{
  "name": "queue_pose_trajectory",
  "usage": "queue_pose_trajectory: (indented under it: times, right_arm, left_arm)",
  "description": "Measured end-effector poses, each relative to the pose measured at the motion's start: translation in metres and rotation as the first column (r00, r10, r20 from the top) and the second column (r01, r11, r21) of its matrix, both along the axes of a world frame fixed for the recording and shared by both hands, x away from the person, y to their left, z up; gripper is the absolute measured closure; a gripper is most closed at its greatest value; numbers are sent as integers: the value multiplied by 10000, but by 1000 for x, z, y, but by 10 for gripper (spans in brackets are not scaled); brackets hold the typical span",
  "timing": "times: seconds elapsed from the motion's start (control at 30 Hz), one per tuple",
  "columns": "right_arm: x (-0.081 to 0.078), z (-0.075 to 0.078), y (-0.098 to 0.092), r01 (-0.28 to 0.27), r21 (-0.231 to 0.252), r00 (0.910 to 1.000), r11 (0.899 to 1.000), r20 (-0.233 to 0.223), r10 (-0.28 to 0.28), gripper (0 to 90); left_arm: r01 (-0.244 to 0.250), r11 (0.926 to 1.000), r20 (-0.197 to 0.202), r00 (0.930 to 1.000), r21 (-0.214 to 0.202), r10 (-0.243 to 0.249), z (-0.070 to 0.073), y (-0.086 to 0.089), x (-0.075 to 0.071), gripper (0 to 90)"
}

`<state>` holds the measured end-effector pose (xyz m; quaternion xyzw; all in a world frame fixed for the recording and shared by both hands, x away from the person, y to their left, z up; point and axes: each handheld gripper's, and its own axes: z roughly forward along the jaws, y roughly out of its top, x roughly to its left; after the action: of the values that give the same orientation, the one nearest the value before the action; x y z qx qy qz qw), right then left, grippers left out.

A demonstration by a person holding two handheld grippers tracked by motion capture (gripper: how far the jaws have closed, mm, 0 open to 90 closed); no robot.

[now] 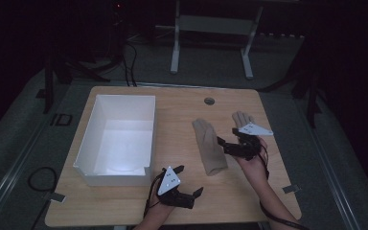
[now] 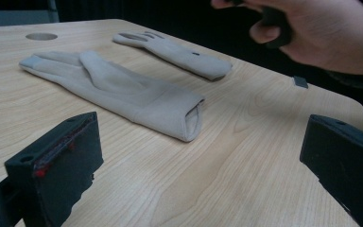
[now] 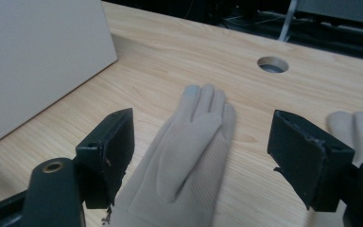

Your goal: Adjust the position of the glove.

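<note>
Two gloves, near (image 1: 209, 146) and far (image 1: 242, 118), lie flat beside box (image 1: 116, 139). Right gripper (image 1: 231, 146) spread over near glove, likely lining up; left gripper (image 1: 188, 181) released, idle.

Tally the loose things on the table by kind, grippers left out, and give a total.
Beige gloves: 2, near glove, far glove
White box: 1
Total: 3
</note>
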<state>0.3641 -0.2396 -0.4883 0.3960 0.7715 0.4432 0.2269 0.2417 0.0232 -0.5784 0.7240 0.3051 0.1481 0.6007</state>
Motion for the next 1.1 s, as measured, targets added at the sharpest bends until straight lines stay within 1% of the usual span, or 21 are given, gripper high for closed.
queue_pose_trajectory:
  times: [0.07,0.17,0.23,0.3,0.33,0.37,0.43,0.47,0.5,0.53,0.57,0.63,0.73,0.8,0.87,0.9,0.93,0.97,1.03,1.1]
  right_arm:
    - [4,-5,6,10,66,9999,10000,-112,-9,235]
    - [9,-13,15,8,41,9997,10000,-247,-7,246]
    - [13,-20,21,83,-128,9993,9999,-377,-88,260]
    - [17,-27,25,74,-128,9982,9999,-590,-81,261]
    - [18,-30,27,120,-145,9978,9998,-650,-129,282]
    - [20,-33,28,184,-220,9974,9996,-698,-199,306]
    - [24,-40,30,250,-360,9964,9990,-803,-278,319]
    - [25,-43,30,267,-415,9958,9988,-862,-302,342]
    - [27,-46,31,299,-531,9952,9981,-910,-347,346]
    - [27,-46,31,299,-531,9952,9981,-910,-347,346]
    - [30,-53,32,463,-808,9933,9957,-1017,-544,378]
    - [33,-59,32,560,-912,9910,9943,-1165,-665,399]
    - [37,-69,32,704,-1210,9869,9902,-1361,-867,413]
    - [38,-75,32,662,-1324,9844,9890,-1531,-864,434]
    - [37,-77,32,628,-1395,9848,9882,-1520,-841,448]
    - [36,-79,30,581,-1431,9880,9880,-1336,-774,467]
    - [36,-79,30,581,-1431,9880,9880,-1336,-774,467]
    - [36,-79,30,580,-1514,9887,9868,-1283,-778,515]
    - [36,-78,30,604,-1586,9880,9855,-1312,-816,561]
    - [36,-78,30,694,-1651,9877,9838,-1275,-910,642]
  left_arm:
    - [11,10000,7,10000,-4,-11,0,0,0,2]
    - [49,10000,2,10000,-16,-49,0,0,0,2]
    - [79,10000,20,10000,-2,-79,0,0,0,2]
    - [104,9999,24,9999,3,-104,0,0,0,2]
    - [103,9999,28,9999,-6,-103,0,0,-1,2]
    - [115,9999,26,9999,-7,-115,0,0,-1,2]
    - [123,9999,18,9999,-15,-123,0,0,-1,2]
    - [124,9999,16,9999,-15,-124,0,0,0,2]
    - [128,9999,17,9999,-25,-128,0,0,0,2]
    - [128,9999,17,9999,-25,-128,0,0,0,2]
    - [126,9999,2,9999,-50,-126,0,-1,-1,2]
    - [173,9998,-27,9998,-74,-174,0,0,0,2]
    - [181,9998,-10,9998,-45,-181,0,-1,0,2]
    - [172,9998,-15,9999,-45,-172,0,-1,0,2]
    - [173,9998,-12,9998,-47,-173,0,0,0,2]
    - [168,9999,-16,9999,-41,-168,0,-1,0,2]
    - [168,9999,-16,9999,-41,-168,0,-1,0,2]
    - [157,9999,-28,9999,-50,-158,0,-1,0,2]
    - [155,9999,-29,9999,-49,-155,0,-1,0,2]
    - [156,9999,-23,9999,-34,-156,0,-1,0,3]
